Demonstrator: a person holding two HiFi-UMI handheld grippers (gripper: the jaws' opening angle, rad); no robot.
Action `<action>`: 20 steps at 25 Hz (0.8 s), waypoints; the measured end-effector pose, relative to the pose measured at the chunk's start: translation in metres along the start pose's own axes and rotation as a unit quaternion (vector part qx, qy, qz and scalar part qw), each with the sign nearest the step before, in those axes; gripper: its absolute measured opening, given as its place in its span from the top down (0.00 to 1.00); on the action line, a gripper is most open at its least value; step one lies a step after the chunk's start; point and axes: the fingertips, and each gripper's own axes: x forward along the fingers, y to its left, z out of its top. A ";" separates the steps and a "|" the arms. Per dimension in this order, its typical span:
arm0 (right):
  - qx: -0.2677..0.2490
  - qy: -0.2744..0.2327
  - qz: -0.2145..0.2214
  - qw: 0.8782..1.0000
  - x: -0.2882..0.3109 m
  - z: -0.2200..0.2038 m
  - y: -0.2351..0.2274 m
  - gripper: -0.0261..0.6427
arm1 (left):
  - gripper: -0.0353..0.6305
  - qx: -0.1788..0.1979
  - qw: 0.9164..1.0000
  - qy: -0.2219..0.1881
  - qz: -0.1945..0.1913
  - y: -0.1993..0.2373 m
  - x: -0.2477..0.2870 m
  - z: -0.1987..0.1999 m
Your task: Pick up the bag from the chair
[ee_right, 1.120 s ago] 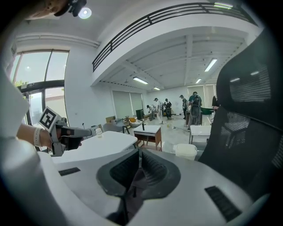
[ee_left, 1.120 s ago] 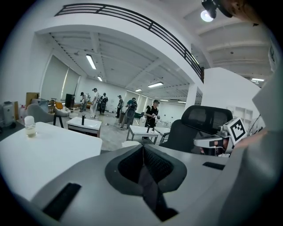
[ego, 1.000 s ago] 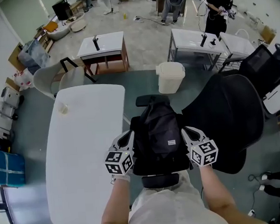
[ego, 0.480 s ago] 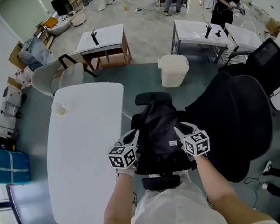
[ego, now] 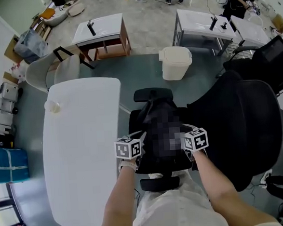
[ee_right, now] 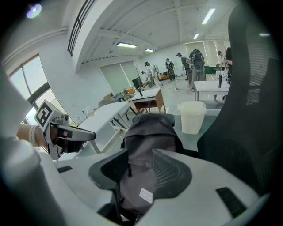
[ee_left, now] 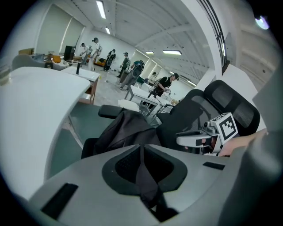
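A black bag (ego: pixel 153 115) sits on the seat of a black chair (ego: pixel 152 94) right below me; a mosaic patch covers its middle in the head view. My left gripper (ego: pixel 140 138) presses into the bag's left side, and in the left gripper view its jaws (ee_left: pixel 142 165) are shut on a thin fold of the dark bag (ee_left: pixel 126 130). My right gripper (ego: pixel 182 131) is at the bag's right side. In the right gripper view the grey-black bag (ee_right: pixel 148 132) fills the space between the jaws of that gripper (ee_right: pixel 139 174), which hold it.
A long white table (ego: pixel 81 153) runs close along the left. A large black office chair (ego: pixel 243 122) stands right of the bag's chair. A white bin (ego: pixel 175 63) stands beyond it, with desks (ego: pixel 102 33) and people further back.
Both grippers have moved inward from beside the bag and closed on its sides. The head view has shifted a little forward.
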 end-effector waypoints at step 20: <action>0.021 0.081 -0.027 0.996 0.059 -0.032 -0.057 0.58 | 0.49 0.030 0.994 0.105 0.025 0.038 0.089 -0.038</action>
